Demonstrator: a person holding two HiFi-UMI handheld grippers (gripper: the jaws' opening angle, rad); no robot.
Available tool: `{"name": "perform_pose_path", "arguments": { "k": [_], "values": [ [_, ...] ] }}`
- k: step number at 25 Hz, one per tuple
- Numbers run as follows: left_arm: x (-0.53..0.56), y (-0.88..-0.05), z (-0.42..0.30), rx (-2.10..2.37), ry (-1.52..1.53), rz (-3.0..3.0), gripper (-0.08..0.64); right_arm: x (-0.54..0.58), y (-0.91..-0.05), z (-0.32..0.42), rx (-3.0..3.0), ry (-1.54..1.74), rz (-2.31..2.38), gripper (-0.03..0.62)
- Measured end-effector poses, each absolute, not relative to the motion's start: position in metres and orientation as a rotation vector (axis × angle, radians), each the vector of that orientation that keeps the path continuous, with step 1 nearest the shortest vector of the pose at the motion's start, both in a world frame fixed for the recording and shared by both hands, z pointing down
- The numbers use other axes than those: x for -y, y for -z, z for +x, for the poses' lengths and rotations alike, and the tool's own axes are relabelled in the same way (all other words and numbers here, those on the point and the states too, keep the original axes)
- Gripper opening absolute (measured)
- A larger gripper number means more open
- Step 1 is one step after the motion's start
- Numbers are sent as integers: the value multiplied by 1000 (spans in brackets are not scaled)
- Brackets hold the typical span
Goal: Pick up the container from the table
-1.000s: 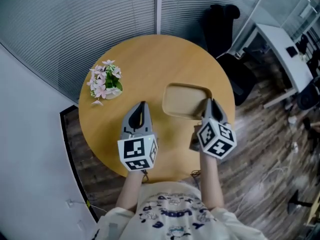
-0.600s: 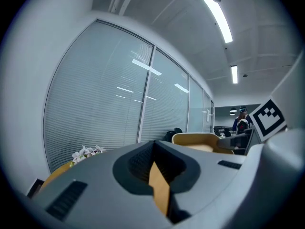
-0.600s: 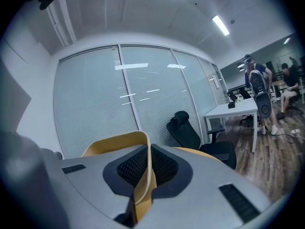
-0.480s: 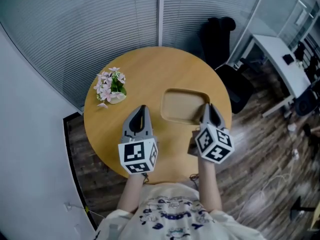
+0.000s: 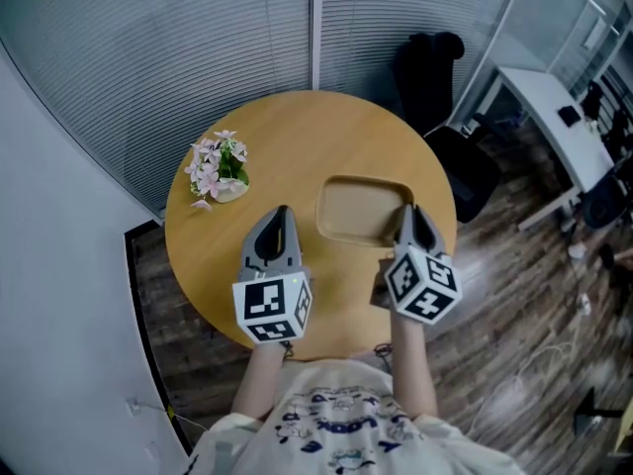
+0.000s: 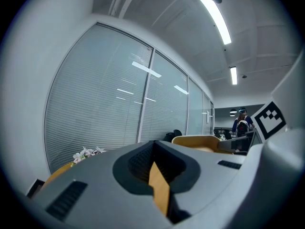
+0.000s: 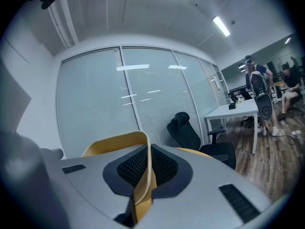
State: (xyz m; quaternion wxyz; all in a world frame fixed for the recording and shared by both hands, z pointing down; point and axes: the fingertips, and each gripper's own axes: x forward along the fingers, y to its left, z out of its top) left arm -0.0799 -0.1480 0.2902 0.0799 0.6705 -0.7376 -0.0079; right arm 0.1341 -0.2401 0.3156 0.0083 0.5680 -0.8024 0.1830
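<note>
Gripping: I am clamping the right gripper on the right-hand rim of the container. The thin wall is standing between the jaws, pinched from both sides.
Left gripper: I am hovering it over the near-left part of the table. Its jaws are drawn together to a bare slit with nothing in them, just beside the container's left end and not touching it.
Container: it is sitting in the table's right half, close to the right edge. I am not able to tell whether it is off the surface yet.
Pointing: it is facing open side up, with its long axis running left to right, roughly along the near edge. The short right end is sitting in my jaws.
Handling: I am judging it light and stiff, a shallow thin-walled tray with a smooth rim. Held by one end only, it is likely going to sag or twist in the pinch.
Hold: I am thinking a bite on the left short rim would steady the lift.
Flowers: sitting by the left edge, well apart from the work.
</note>
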Motion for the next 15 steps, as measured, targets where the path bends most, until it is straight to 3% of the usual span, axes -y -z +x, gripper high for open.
{"name": "perform_pose_path", "arguments": {
  "k": [15],
  "values": [
    [153, -290, -79, 2202, 18, 2014, 2, 244, -317, 134, 2504, -582, 1760, 17]
  ]
}}
